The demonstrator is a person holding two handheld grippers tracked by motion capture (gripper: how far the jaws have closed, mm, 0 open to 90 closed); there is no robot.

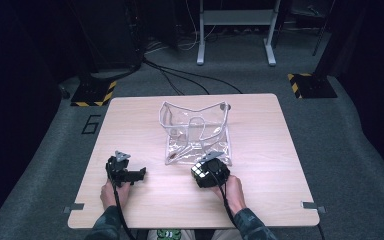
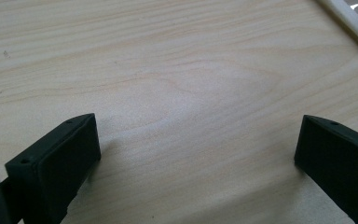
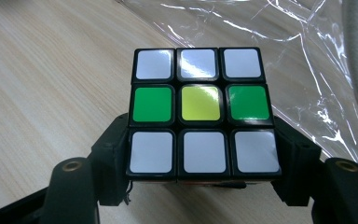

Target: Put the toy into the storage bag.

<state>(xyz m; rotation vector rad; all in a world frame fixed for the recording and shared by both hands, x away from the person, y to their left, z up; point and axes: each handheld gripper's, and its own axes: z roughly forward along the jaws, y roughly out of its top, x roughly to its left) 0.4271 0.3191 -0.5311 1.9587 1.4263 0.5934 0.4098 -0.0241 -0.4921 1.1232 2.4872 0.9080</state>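
Right gripper [image 3: 204, 186] at lower centre, jaws clamped on both sides of a Rubik's cube [image 3: 200, 112], clear plastic bag [image 3: 279, 51] behind, left gripper [image 2: 196, 154] jaws spread wide over bare wooden table [image 2: 168, 70]

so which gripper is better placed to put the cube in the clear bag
Right. The right gripper already has the puzzle cube between its jaws, beside the clear bag. The left gripper sits open over bare table, farther from the bag.

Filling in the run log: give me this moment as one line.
right hand-held gripper: shut on puzzle cube | left hand-held gripper: open, nothing between, over table | clear bag: beyond cube
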